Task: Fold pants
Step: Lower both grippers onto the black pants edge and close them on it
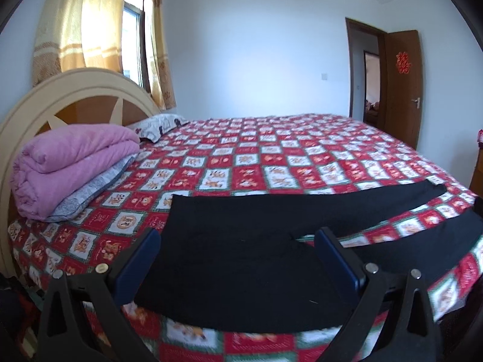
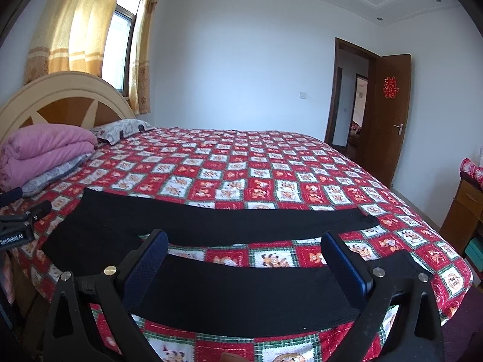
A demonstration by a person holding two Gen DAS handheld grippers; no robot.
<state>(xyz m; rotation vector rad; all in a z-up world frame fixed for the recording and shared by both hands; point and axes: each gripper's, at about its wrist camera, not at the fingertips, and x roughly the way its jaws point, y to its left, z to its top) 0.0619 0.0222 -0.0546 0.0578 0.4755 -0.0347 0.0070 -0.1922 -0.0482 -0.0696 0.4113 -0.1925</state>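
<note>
Here my left gripper [image 1: 237,252] hangs over the waist end of the black pants [image 1: 241,241], jaws wide with nothing between them. My right gripper [image 2: 244,255] hangs over the nearer leg, jaws equally wide. The pants lie flat on the red checked bedspread [image 2: 241,175] near its front edge, legs parted in a narrow V. A folded pink quilt [image 1: 69,163] sits by the headboard [image 1: 75,96].

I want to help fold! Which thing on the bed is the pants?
Look at the big bed with the red-and-white cartoon checkered bedspread. On its near edge, away from the headboard and folded pink blanket, lie the black pants, flat, legs spread apart. They are the only plain black thing on the bed.
</note>
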